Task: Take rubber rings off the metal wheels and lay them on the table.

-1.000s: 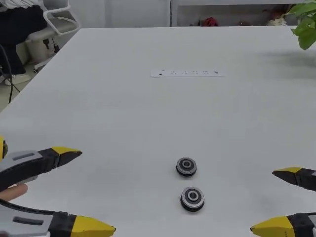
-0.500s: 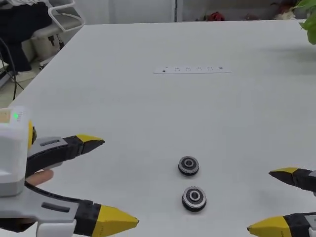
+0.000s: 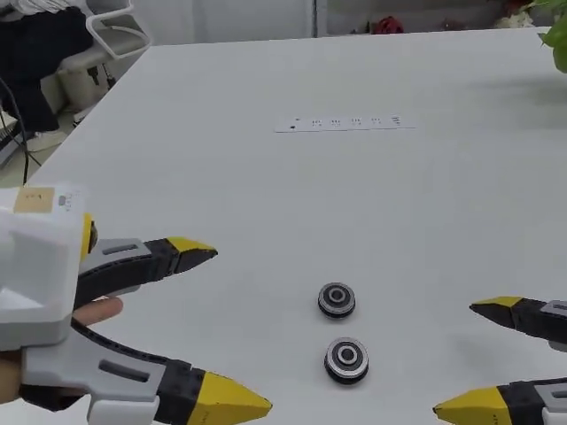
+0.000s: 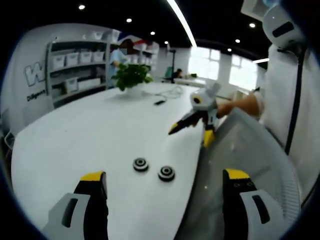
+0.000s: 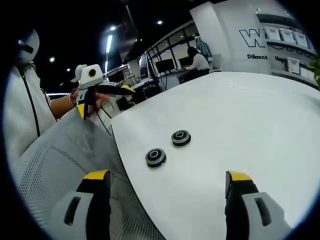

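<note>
Two small metal wheels with black rubber rings lie flat on the white table. The farther wheel (image 3: 336, 299) (image 4: 140, 164) (image 5: 181, 137) and the nearer wheel (image 3: 345, 359) (image 4: 166, 173) (image 5: 156, 157) sit a short way apart. My left gripper (image 3: 232, 332) (image 4: 165, 181) is open at the lower left, well left of both wheels, holding nothing. My right gripper (image 3: 461, 360) (image 5: 167, 180) is open at the lower right, right of the wheels, holding nothing. Each gripper's yellow tips are apart.
A white power strip (image 3: 345, 123) lies flat across the middle of the table. A potted plant (image 4: 131, 77) stands at the far right corner. A mesh chair back (image 5: 70, 155) is close to the table's near edge. Office chairs (image 3: 93, 44) stand at the far left.
My left gripper has moved up and right toward the wheels. The right gripper has edged slightly left. The wheels have not moved.
</note>
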### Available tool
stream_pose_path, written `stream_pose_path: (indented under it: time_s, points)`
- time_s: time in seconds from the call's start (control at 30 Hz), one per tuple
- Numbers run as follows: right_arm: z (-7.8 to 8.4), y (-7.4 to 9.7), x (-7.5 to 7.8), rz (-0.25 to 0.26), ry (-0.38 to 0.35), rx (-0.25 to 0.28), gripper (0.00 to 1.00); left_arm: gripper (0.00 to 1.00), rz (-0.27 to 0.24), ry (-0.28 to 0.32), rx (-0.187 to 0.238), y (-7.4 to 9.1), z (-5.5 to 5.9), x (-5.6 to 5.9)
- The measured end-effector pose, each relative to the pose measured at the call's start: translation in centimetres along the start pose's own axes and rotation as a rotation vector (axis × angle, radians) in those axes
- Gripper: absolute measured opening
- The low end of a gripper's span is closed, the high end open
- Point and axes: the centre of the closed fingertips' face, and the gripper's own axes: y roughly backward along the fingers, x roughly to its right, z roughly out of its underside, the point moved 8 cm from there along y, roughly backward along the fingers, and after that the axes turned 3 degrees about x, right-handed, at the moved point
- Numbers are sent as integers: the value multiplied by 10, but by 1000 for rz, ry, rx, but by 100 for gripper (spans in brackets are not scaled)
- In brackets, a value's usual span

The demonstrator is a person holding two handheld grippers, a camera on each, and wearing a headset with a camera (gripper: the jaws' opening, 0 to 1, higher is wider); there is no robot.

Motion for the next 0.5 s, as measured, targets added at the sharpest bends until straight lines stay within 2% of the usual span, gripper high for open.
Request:
stream_pose_path:
  time_s: [0.17,0.3,0.5]
  points:
    - [1,-8,-4,-19,7,-3,91,98,25,-9,8,-10,-6,2]
    - [-2,-16,-4,-33,14,-1,90,99,43,-33,-8,-18,-9,0]
    - [-5,-24,-3,-46,26,-1,89,99,54,-49,-6,-27,-13,-3]
